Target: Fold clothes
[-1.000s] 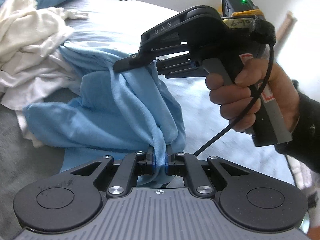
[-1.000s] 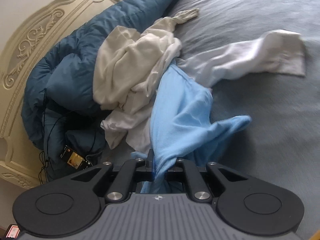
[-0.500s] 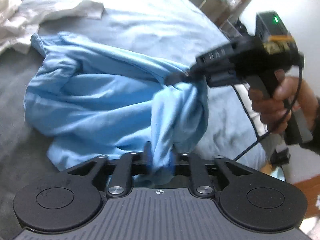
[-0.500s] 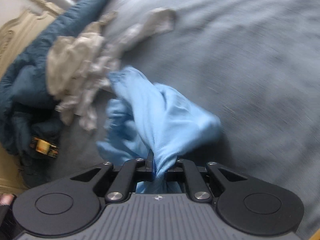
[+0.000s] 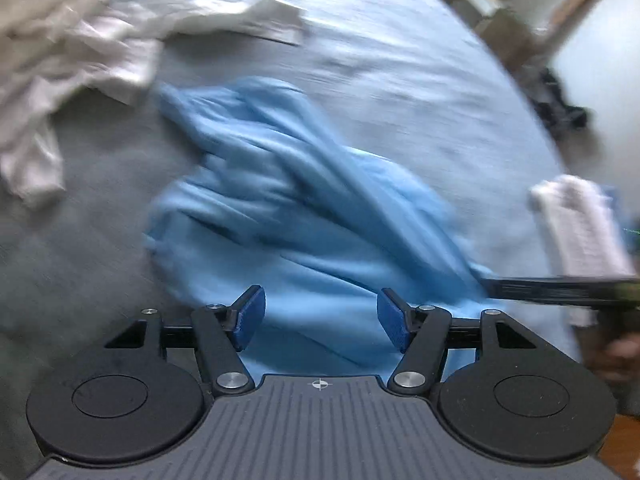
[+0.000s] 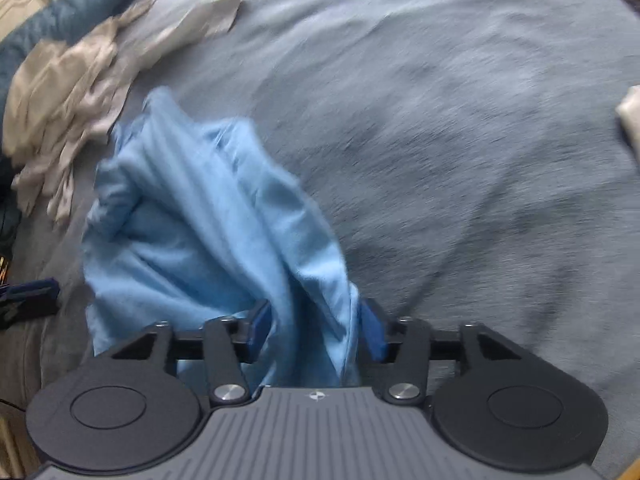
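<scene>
left wrist view. we see the left tool at the lower centre of the frame, its two blue pads standing well apart and the jaws opening; nothing is pinched between them. the crumpled light blue cotton garment lies on the grey-blue bed cover in the middle of the frame, and part of it spreads beneath the gap between the pads. a heap of white and cream clothes fills the upper left of the frame, with one sleeve reaching toward the upper centre. at the right edge we see a folded white ribbed cloth, and just below it the black body of the right tool, blurred, its tip meeting the right end of the blue garment. part of a hand shows below it at the right edge.

right wrist view. we see the right tool at the lower centre, its jaws opening. a bunched fold of the light blue garment stands between the blue pads; it lies against the right pad, while the left pad shows a little free of it. the rest of the garment rises toward the centre left of the frame over the bed cover. the pale clothes lie in the upper left, beside a dark teal quilted duvet at the upper left edge. both views are blurred.
</scene>
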Available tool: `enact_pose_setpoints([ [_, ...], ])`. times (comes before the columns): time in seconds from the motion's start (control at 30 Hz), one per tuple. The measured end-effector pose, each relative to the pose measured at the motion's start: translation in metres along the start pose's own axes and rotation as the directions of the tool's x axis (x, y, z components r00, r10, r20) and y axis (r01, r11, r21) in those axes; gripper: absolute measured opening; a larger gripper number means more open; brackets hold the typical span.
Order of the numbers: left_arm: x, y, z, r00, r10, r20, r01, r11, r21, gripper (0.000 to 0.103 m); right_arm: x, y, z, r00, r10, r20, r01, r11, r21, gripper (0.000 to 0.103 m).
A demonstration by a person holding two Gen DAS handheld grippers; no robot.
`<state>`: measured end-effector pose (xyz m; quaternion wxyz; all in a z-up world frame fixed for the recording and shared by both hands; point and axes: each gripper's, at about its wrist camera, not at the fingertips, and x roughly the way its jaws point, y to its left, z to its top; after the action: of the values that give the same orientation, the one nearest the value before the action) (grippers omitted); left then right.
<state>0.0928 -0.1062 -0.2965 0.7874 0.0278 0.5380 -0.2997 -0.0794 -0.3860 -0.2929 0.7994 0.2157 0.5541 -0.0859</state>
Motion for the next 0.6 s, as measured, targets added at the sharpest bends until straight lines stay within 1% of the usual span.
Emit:
enact_pose_setpoints([
  [0.07,0.013,0.012,0.007,0.996,0.084,0.033,-0.085,0.996,0.034,0.062,-0.012,-0.002,0.007,0.999,0.001,0.044,-0.001,1.0,0.012,0.056],
  [0.1,0.02,0.015,0.012,0.993,0.107,0.047,-0.11,0.993,0.045,0.064,-0.015,-0.001,0.012,0.998,0.01,0.064,-0.011,1.0,0.012,0.057],
  [0.13,0.025,0.019,0.016,0.992,0.118,0.052,-0.121,0.991,0.056,0.068,-0.015,0.003,0.019,0.996,0.026,0.08,-0.027,1.0,0.004,0.057],
  [0.2,0.038,0.028,0.023,0.992,0.119,0.037,-0.122,0.99,0.072,0.069,-0.01,0.018,0.035,0.993,0.068,0.101,-0.066,0.997,-0.025,0.059],
  [0.27,0.051,0.036,0.027,0.993,0.115,0.005,-0.115,0.99,0.083,0.069,0.002,0.041,0.051,0.989,0.11,0.099,-0.104,0.993,-0.063,0.059],
  [0.33,0.06,0.044,0.027,0.994,0.109,-0.004,-0.108,0.991,0.075,0.069,0.013,0.068,0.061,0.983,0.159,0.096,-0.148,0.983,-0.104,0.059],
  [0.4,0.066,0.05,0.024,0.994,0.11,-0.006,-0.109,0.992,0.055,0.068,0.022,0.091,0.065,0.974,0.205,0.093,-0.192,0.972,-0.136,0.059],
  [0.47,0.068,0.055,0.021,0.995,0.104,-0.004,-0.104,0.994,0.026,0.067,0.034,0.111,0.067,0.97,0.233,0.074,-0.22,0.964,-0.151,0.059],
  [0.6,0.055,0.06,0.008,0.997,0.079,0.001,-0.079,0.996,-0.037,0.068,0.056,0.147,0.072,0.96,0.278,0.022,-0.27,0.948,-0.168,0.059],
])
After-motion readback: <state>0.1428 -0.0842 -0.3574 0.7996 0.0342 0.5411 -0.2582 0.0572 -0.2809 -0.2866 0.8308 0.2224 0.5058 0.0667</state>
